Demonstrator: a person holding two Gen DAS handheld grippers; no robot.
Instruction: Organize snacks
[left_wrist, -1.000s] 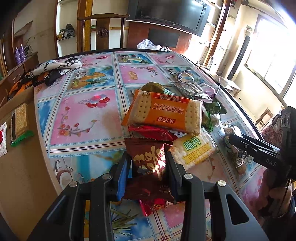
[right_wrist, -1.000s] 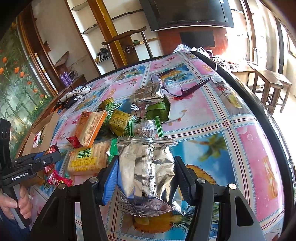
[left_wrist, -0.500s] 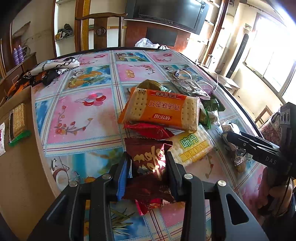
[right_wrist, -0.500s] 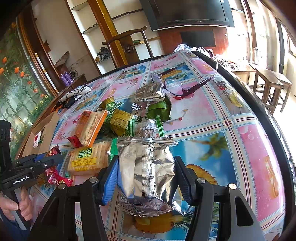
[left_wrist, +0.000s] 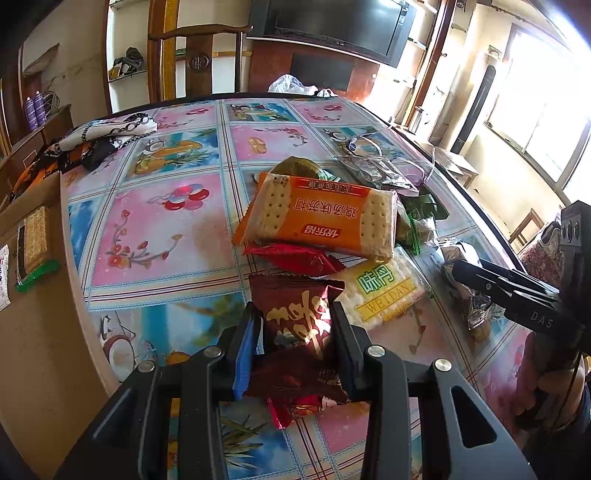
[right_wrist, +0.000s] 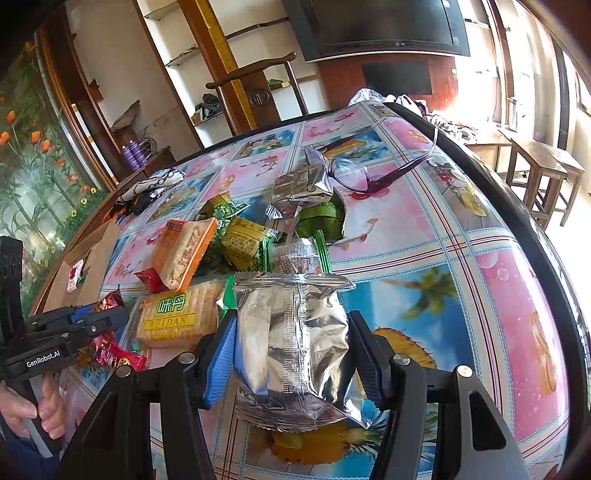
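Observation:
A heap of snacks lies mid-table: an orange cracker pack (left_wrist: 321, 218), a yellow WEIDAN cracker pack (left_wrist: 384, 291), a red packet (left_wrist: 291, 256) and green packets (right_wrist: 243, 240). My left gripper (left_wrist: 295, 325) is shut on a dark red snack packet (left_wrist: 295, 317), held just above the near table edge. My right gripper (right_wrist: 291, 332) is shut on a silver foil snack bag (right_wrist: 291, 332) low over the table. Each gripper shows in the other view: the right one (left_wrist: 476, 275) and the left one (right_wrist: 110, 319).
A cardboard box (left_wrist: 33, 258) with a cracker pack stands at the table's left edge. Purple glasses (right_wrist: 362, 177) and a silver packet (right_wrist: 299, 184) lie behind the heap. A patterned cloth (left_wrist: 107, 133) lies far left. A chair (left_wrist: 199, 59) and TV (left_wrist: 332, 26) stand behind.
The left view has shifted slightly, so the heap sits a little lower and nearer. Both grippers keep hold of their packets. The right gripper has barely moved.

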